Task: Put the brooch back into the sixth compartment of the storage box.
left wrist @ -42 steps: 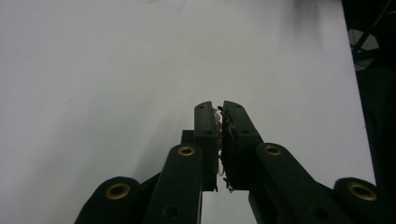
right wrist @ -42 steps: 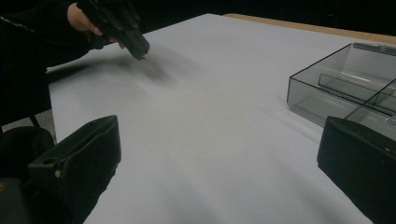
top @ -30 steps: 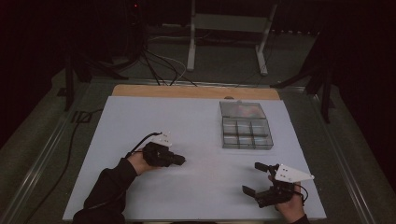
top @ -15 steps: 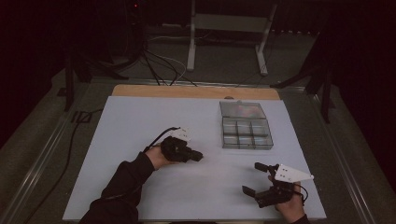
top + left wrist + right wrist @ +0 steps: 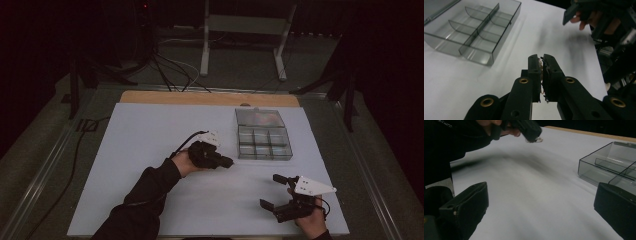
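My left gripper (image 5: pixel 226 162) hovers mid-table, just left of a clear box with compartments (image 5: pixel 264 136), jaws pointing right. In the left gripper view the left gripper (image 5: pixel 542 65) is shut on a small pale object (image 5: pixel 541 67) with thin threads or wire; what it is I cannot tell. The box (image 5: pixel 474 32) lies ahead to the left there, its compartments looking empty. In the right gripper view the same small object (image 5: pixel 538 140) peeks from the left gripper's tip. My right gripper (image 5: pixel 271 192) rests near the front right, open wide with nothing between its jaws (image 5: pixel 541 207).
The white table sheet (image 5: pixel 150 135) has a wooden strip (image 5: pixel 200 98) along its far edge. The box's lid (image 5: pixel 260 118) lies flat behind its compartments. A cable (image 5: pixel 185 142) trails from the left gripper. A metal stand (image 5: pixel 240 30) and floor cables lie beyond the table.
My left gripper has travelled right and slightly away from the person, closing on the clear box, still shut. The right gripper has stayed in place, open.
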Tool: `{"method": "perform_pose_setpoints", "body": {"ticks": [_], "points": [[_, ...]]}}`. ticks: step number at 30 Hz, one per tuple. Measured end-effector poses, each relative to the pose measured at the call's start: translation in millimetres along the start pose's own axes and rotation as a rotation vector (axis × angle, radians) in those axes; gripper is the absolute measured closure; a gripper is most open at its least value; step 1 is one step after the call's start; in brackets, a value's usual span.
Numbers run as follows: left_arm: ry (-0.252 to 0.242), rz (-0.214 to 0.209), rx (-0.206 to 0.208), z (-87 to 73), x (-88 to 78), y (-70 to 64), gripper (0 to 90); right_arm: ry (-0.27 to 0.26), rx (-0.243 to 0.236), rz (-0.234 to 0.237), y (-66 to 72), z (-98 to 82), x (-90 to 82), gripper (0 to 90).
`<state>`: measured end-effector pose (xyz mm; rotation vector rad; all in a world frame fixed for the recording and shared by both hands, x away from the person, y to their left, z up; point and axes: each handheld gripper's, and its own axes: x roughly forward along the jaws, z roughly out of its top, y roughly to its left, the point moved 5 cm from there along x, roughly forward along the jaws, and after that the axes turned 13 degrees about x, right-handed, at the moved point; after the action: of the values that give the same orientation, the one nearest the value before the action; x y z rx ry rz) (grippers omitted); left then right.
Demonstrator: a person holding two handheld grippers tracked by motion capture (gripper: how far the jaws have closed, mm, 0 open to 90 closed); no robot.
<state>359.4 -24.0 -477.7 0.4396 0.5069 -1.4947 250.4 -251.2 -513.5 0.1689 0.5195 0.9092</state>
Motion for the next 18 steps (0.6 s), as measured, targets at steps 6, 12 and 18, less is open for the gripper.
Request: {"method": "perform_pose_setpoints", "body": {"ticks": [6,12,18], "points": [[-0.032,-0.016,-0.002,15.7,10.2,5.5,87.3,0.000,-0.001,0.000,0.1,0.0,0.0,0.0],[-0.042,-0.007,-0.001,27.2,17.3,12.6,87.3,0.000,-0.003,0.000,0.3,0.0,-0.4,0.0],[-0.062,-0.010,-0.016,40.4,28.9,22.1,87.3,-0.005,-0.001,0.002,0.1,0.5,-1.0,0.0]]}}
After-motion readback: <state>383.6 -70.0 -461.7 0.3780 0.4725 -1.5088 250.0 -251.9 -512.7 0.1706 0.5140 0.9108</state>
